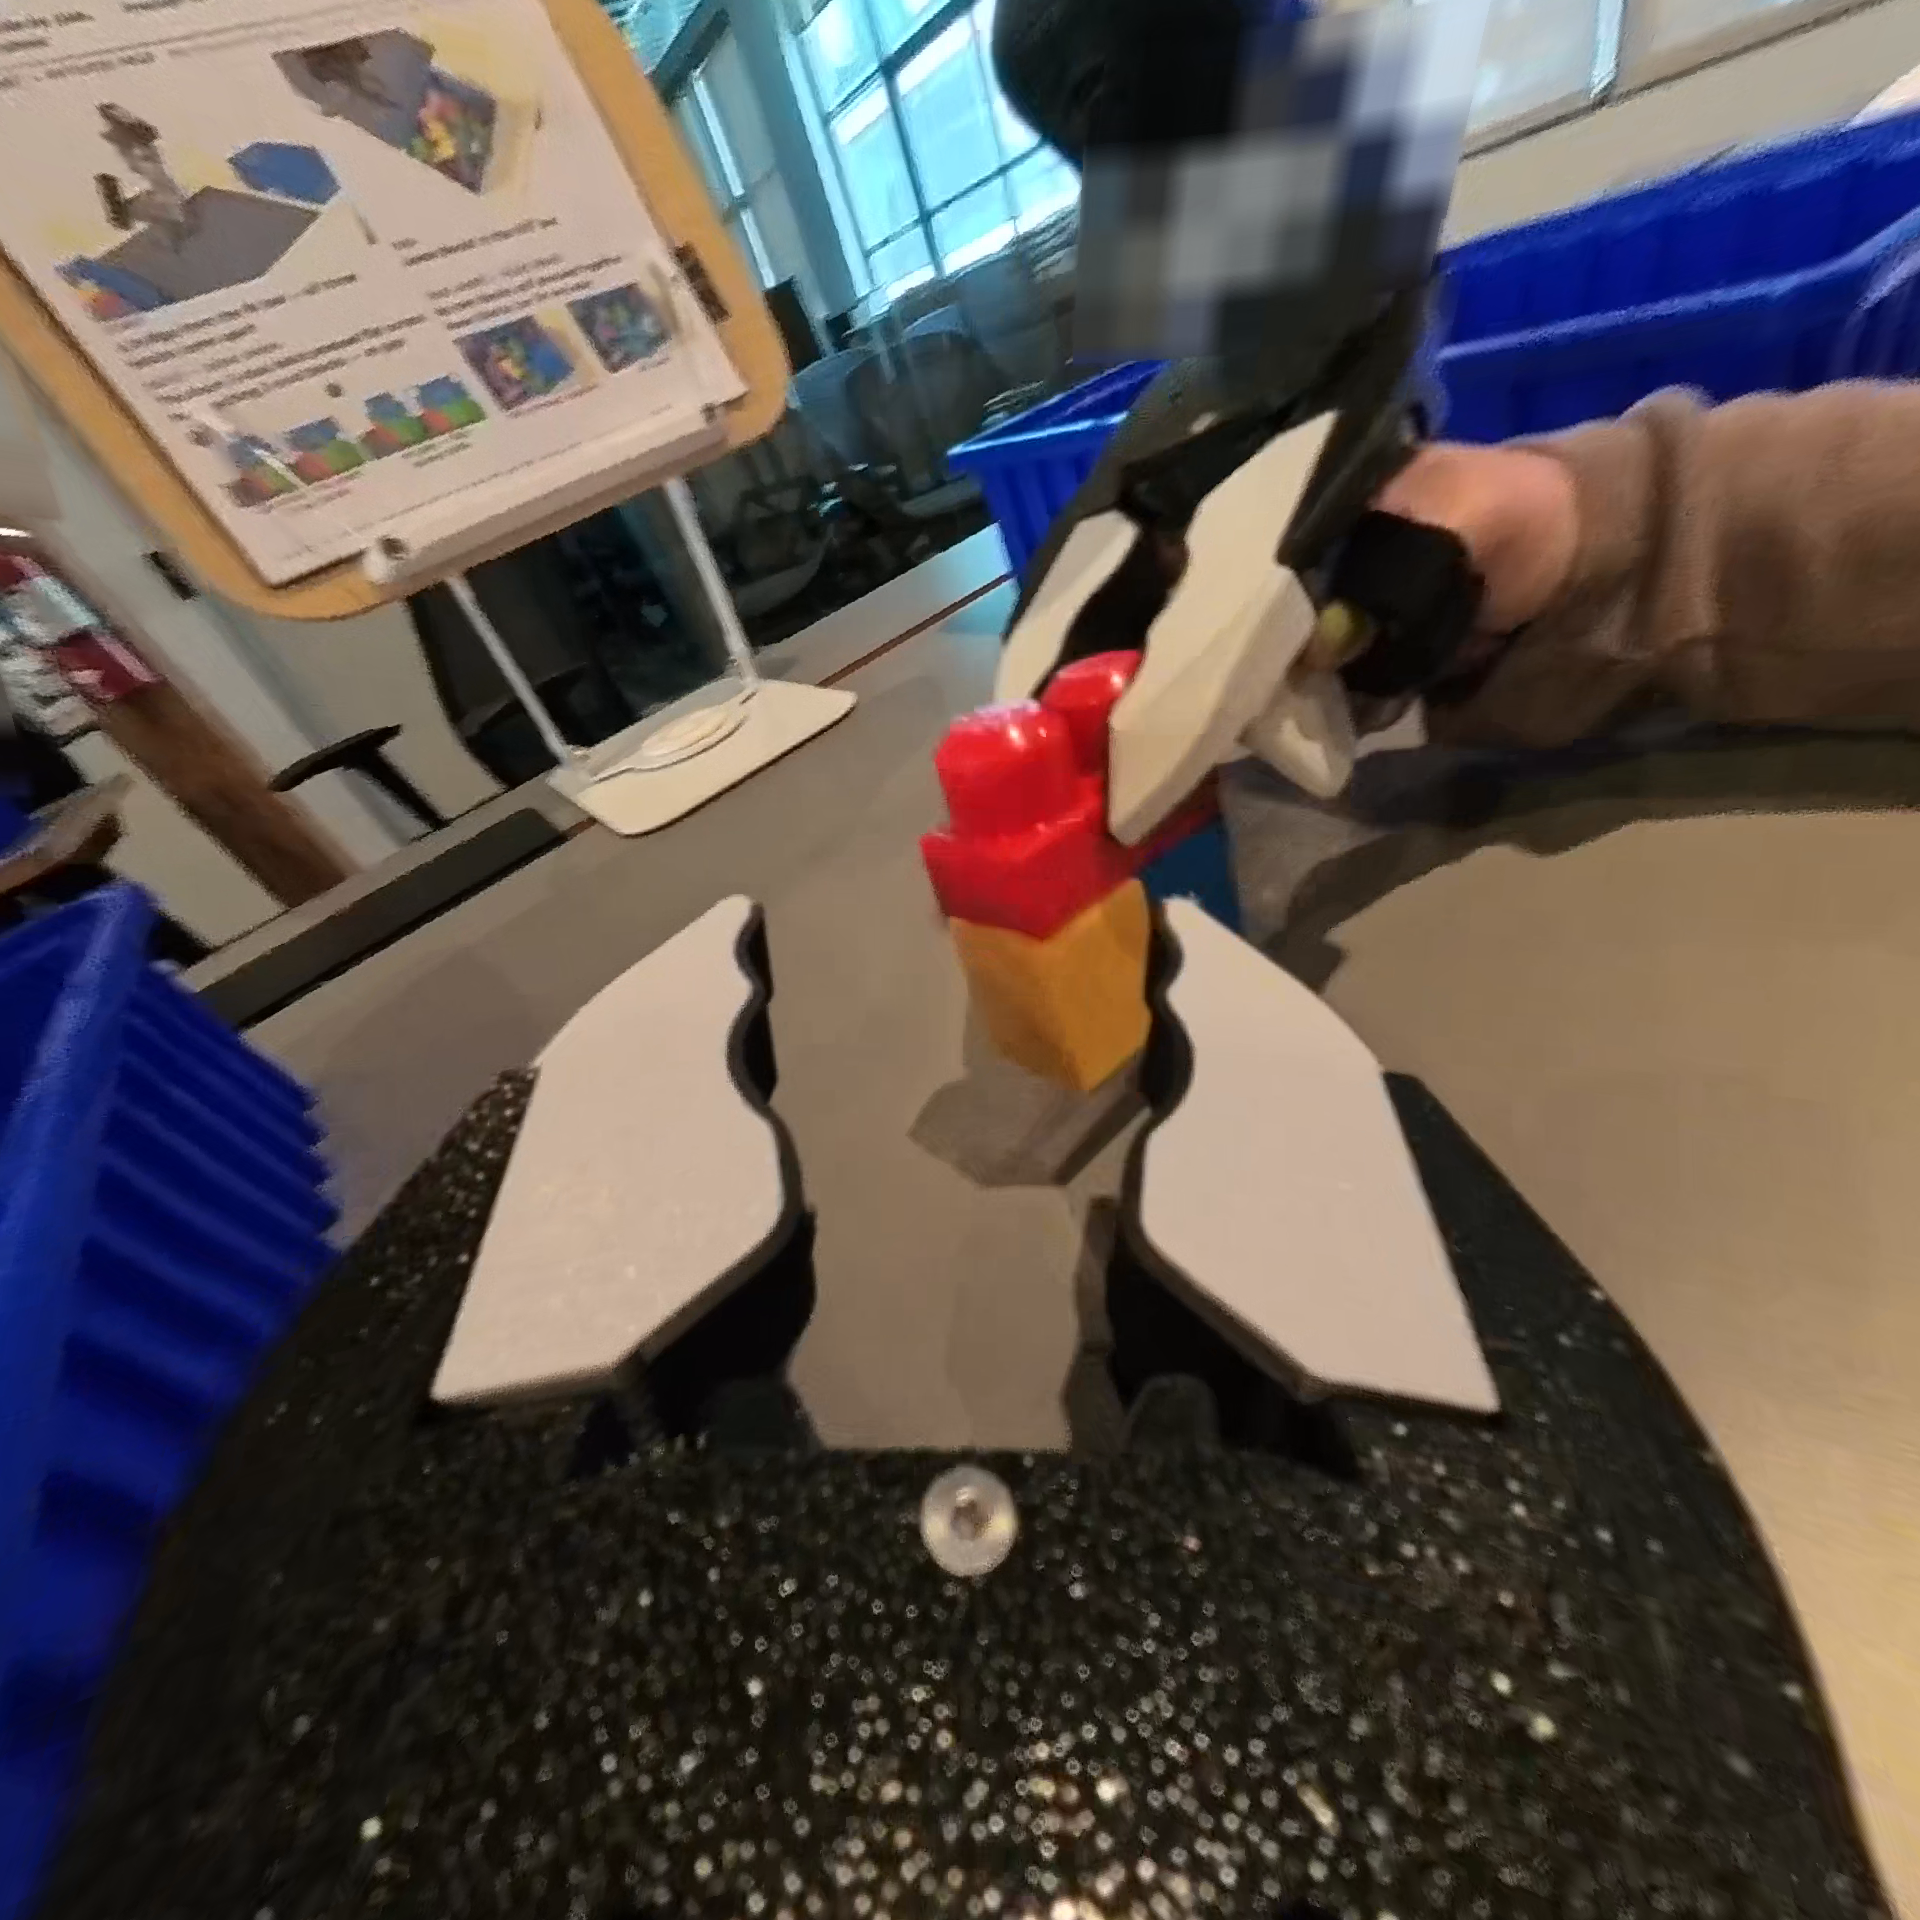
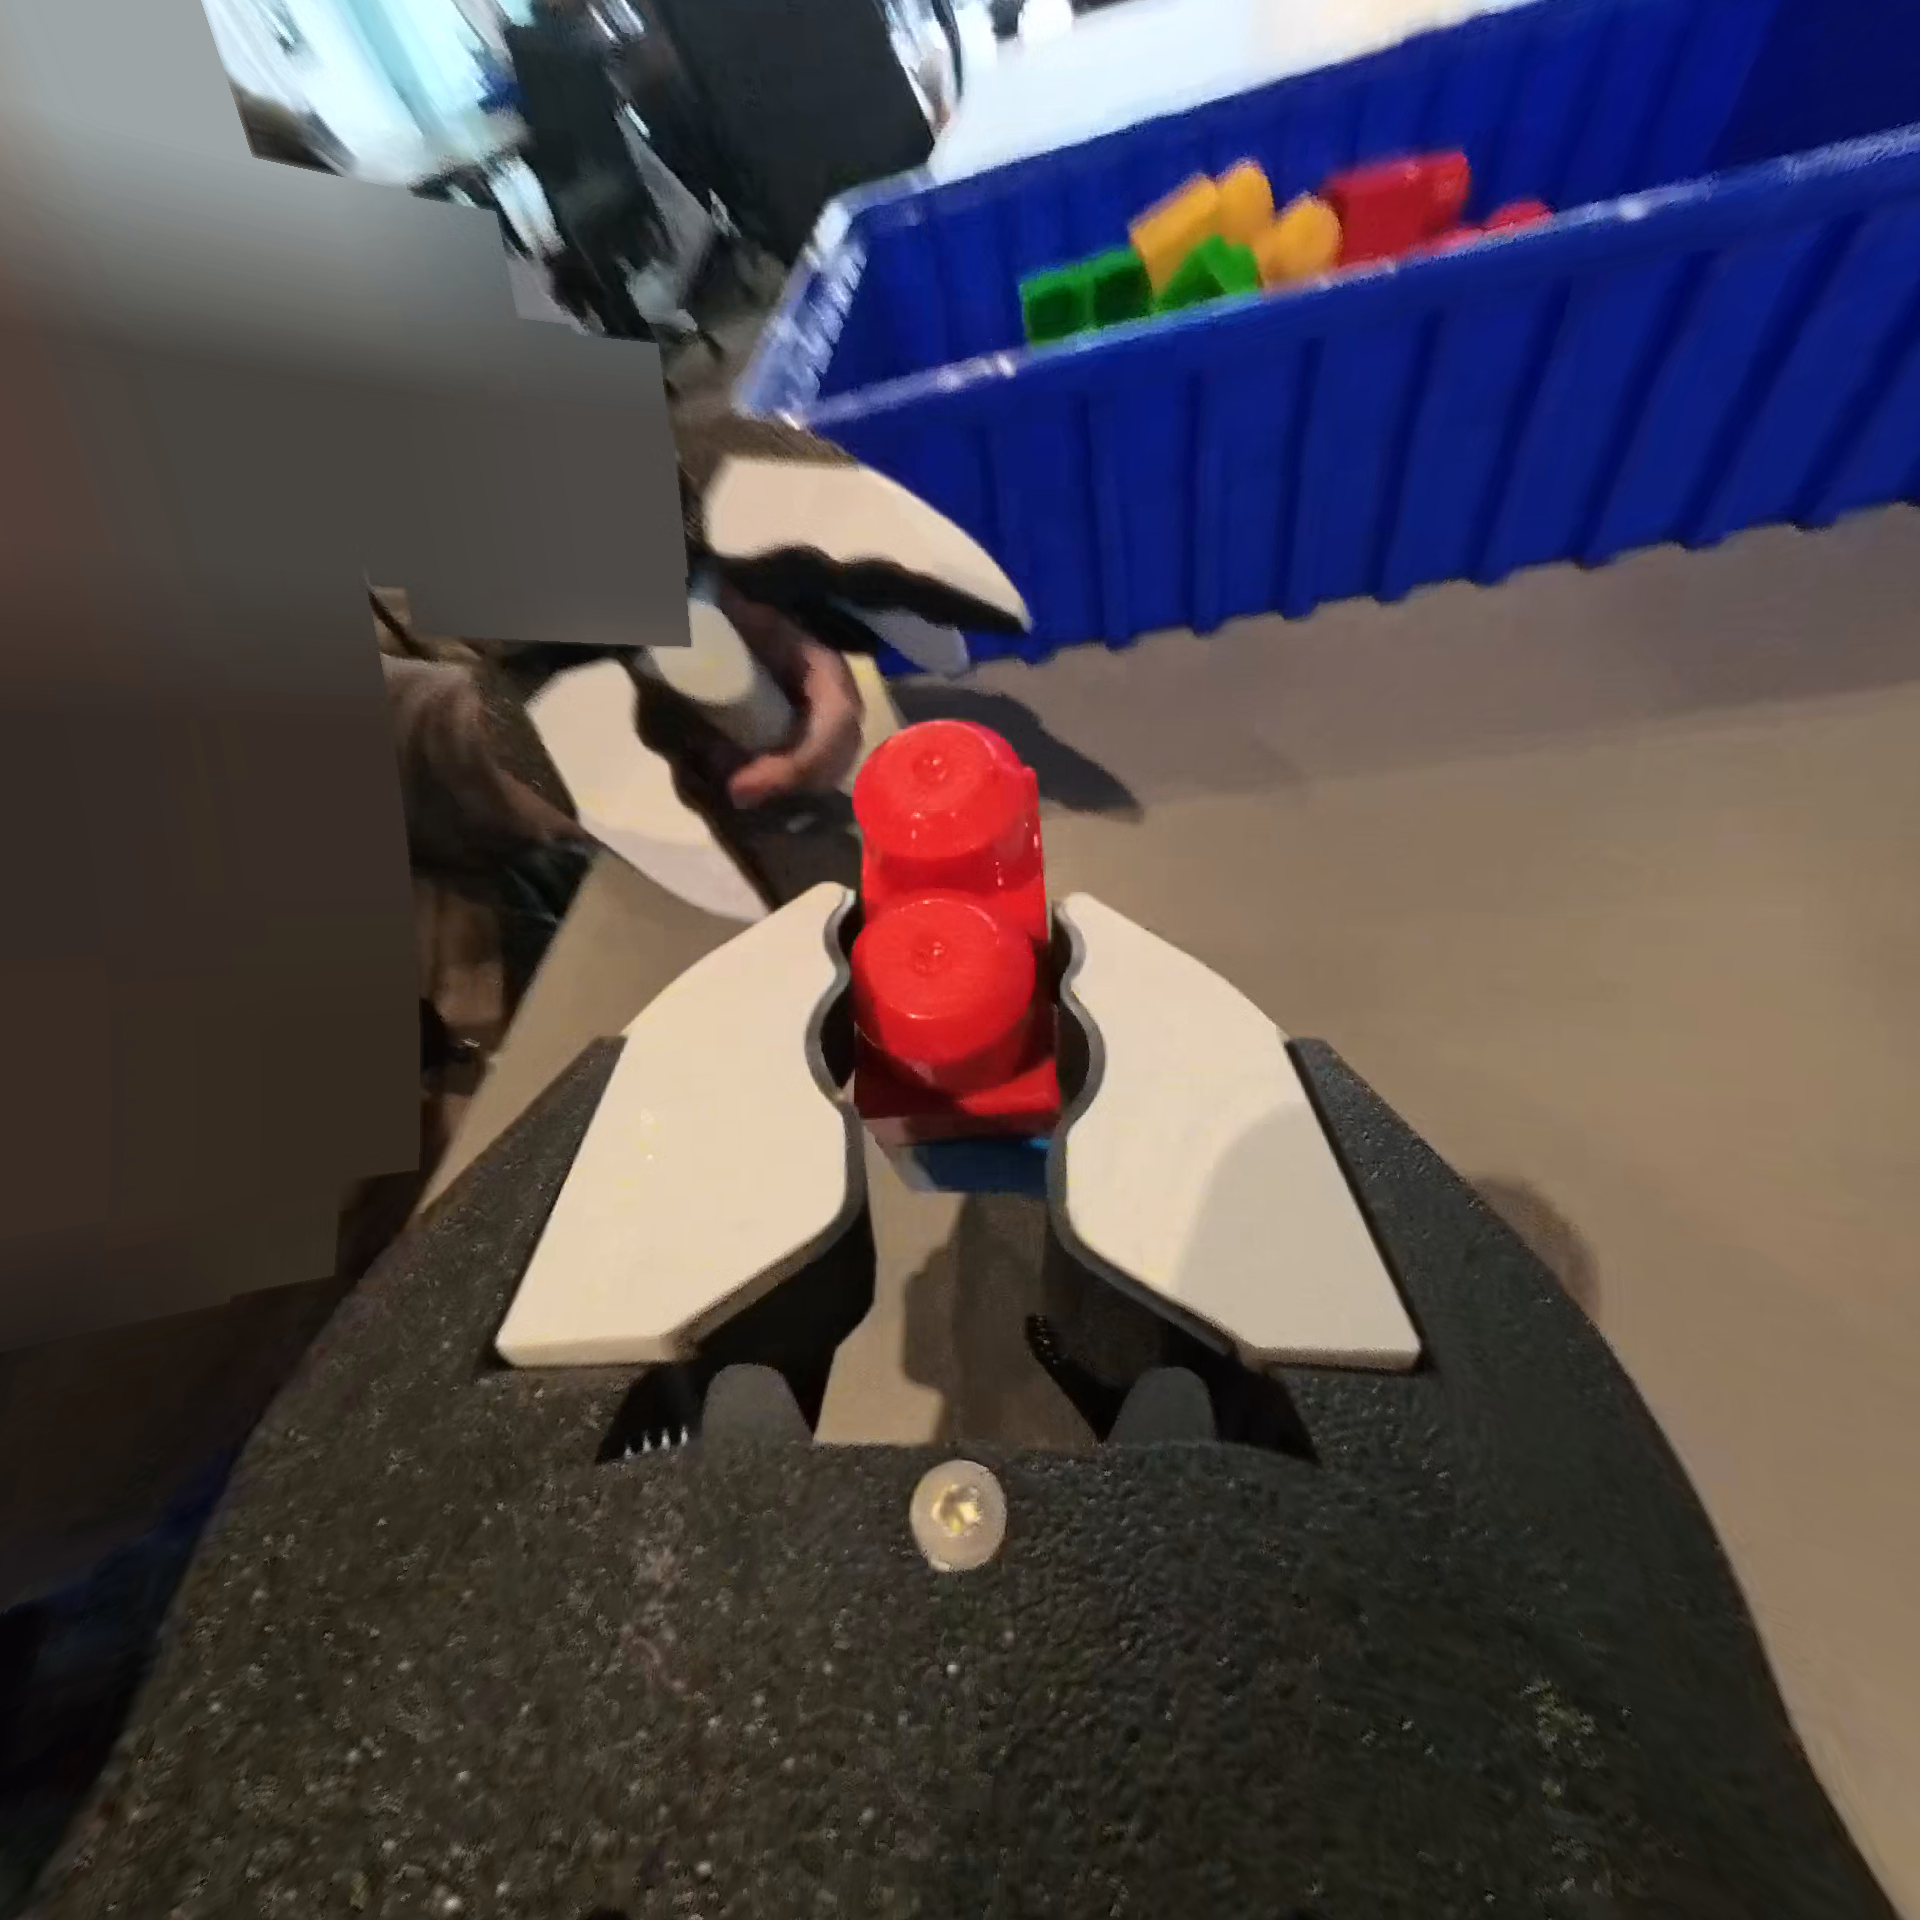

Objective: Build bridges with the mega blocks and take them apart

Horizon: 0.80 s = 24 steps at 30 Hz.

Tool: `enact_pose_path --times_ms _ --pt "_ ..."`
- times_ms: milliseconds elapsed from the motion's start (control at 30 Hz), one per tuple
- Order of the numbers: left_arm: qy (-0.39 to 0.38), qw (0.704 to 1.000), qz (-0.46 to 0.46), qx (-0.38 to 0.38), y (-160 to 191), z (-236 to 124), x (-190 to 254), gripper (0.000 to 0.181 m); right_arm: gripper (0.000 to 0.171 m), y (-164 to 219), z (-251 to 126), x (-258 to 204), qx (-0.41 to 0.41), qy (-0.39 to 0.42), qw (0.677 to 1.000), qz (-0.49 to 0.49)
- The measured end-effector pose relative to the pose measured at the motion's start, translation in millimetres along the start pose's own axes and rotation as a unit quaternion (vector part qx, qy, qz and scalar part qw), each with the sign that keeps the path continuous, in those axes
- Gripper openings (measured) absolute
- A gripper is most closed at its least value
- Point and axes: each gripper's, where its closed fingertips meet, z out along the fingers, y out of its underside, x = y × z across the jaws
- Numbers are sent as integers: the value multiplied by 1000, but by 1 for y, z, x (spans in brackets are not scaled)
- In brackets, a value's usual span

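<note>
Right gripper [image 2: 951, 1003] is clamped on the red block [image 2: 951, 925], both fingers pressed against its side walls at the nearer stud; the farther stud projects beyond the fingertips. In the left wrist view the red block [image 1: 1023, 805] sits seated on a yellow block [image 1: 1060, 997], and a sliver of blue block [image 2: 982, 1164] shows beneath the red block on the right gripper's side. The assembly appears lifted off the table [image 1: 1558, 1091] beneath the red block, though blur prevents certainty. Left gripper [image 1: 961, 1003] stands with its jaws apart and grips nothing: the yellow block lies between its fingertips, touching or nearly touching the right-hand finger and well clear of the other. A blue bin [image 2: 1351, 468] holding loose blocks stands beyond the red block, away from the right gripper. Assessment: the step in hand looks like separation of the red block from the yellow one. To do it well, the left gripper should centre on the yellow block, close squarely on its flat walls below the red block's lower edge, and hold firm; the right gripper should then pull along the stud axis or rock gently. Risk: an off-centre closing would twist the yellow block out of the grasp.
</note>
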Motion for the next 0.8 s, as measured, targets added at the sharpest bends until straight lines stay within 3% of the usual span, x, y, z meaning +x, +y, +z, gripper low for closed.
enact_pose_path --times_ms 133,367,633,800 --pt "92 994 -61 0 -3 2 20 92 34 -9 -7 -19 32 -64 997 -6" --pt "218 969 -111 -14 -5 -1 50 80 34 -15 1 -52 40 -148 987 -39" --pt "219 973 -72 -9 -6 -3 56 44 33 -17 4 -58 35 -144 987 -58" --pt "229 971 -69 -17 -5 -2 61 55 33 -23 4 -64 47 -150 985 -63"
